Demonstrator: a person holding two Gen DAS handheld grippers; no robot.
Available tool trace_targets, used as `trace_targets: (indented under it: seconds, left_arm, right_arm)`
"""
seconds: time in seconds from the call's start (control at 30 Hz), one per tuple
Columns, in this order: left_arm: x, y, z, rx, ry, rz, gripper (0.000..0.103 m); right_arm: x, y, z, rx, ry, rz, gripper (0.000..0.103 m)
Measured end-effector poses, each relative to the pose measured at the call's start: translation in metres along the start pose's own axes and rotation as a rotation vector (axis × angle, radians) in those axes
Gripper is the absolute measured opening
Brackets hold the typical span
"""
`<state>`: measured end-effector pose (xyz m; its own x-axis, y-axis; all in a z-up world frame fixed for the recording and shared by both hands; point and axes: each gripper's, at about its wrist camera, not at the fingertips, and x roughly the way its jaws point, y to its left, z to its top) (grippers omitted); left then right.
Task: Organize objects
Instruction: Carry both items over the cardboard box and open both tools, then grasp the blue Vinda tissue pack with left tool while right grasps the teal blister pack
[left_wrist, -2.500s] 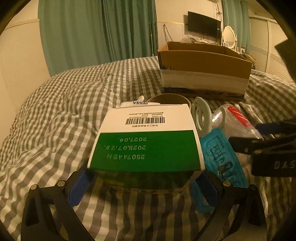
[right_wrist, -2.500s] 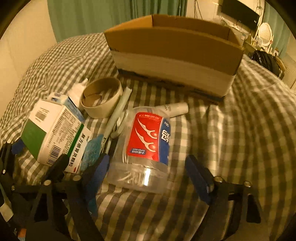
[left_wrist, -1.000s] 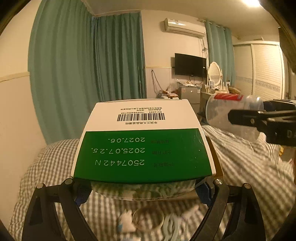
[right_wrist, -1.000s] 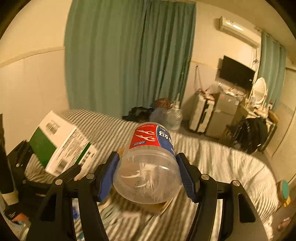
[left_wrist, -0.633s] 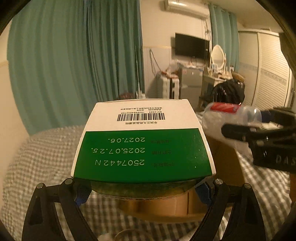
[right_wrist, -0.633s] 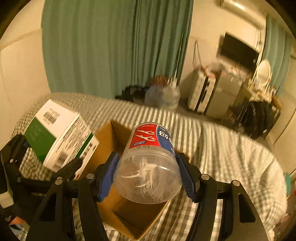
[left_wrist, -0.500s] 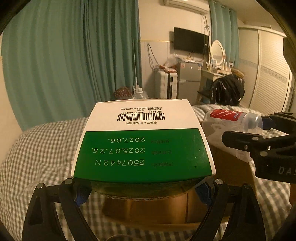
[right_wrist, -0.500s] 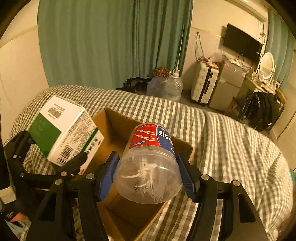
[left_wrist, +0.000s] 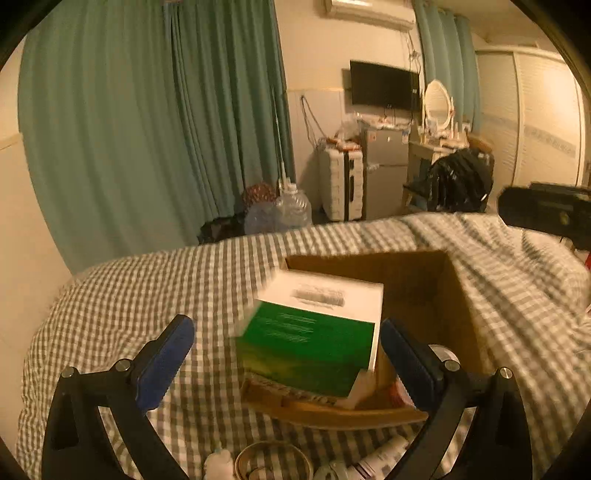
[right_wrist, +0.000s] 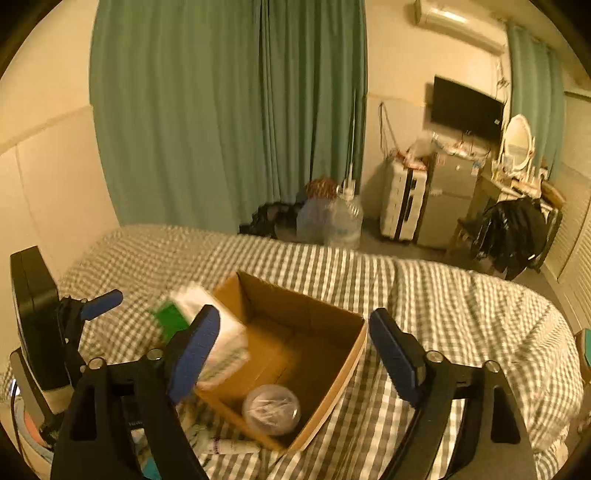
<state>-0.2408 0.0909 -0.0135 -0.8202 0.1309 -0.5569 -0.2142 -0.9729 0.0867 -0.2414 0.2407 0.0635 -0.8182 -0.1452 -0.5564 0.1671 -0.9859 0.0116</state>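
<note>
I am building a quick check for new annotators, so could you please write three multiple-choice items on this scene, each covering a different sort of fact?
1. Where is the clear jar?
A. inside the cardboard box
B. on the floor
C. in the right gripper

2. What colours are the carton?
A. red and black
B. green and white
C. all blue

3. How is the left gripper?
A. shut on the carton
B. shut on the jar
C. open

Answers: 1 A, it lies on the box bottom; 2 B, green face, white top; 3 C, both fingers stand clear of the blurred carton.
</note>
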Motion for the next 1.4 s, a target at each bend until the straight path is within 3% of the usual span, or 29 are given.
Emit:
trace_targets:
  seconds: [0.13, 0.27, 0.57, 0.73, 0.97, 1.17, 1.4]
  left_arm:
    - [-0.038, 0.009, 0.014, -0.007, -0.045, 0.009, 0.103]
    - [-0.074, 0.025, 0.004, 0.011, -0.066, 0.030, 0.103]
    - [-0.106, 0.072, -0.081, 0.001, -0.022, 0.144, 0.103]
    - [-0.100, 0.087, -0.139, -0.065, 0.016, 0.183, 0.103]
    - [-0.067, 0.091, -0.213, -0.062, 0.125, 0.207, 0.103]
    - [-0.062, 0.101, -0.240, -0.094, 0.155, 0.220, 0.103]
    - [-0.051, 0.109, -0.246, -0.121, 0.198, 0.203, 0.103]
  right_arm:
    - [-0.035, 0.009, -0.002, 0.004, -0.048, -0.012, 0.089]
    - [-0.059, 0.018, -0.031, 0.040, -0.038, 0.009, 0.090]
    - [-0.056, 0.047, -0.112, 0.101, 0.046, 0.009, 0.090]
    - [-0.042, 0.081, -0.147, 0.063, 0.087, -0.013, 0.090]
    - [0.006, 0.133, -0.203, -0.042, 0.255, 0.005, 0.090]
    - [0.033, 0.160, -0.240, -0.093, 0.369, 0.025, 0.089]
    - [0.054, 0.178, -0.258, -0.113, 0.454, 0.060, 0.089]
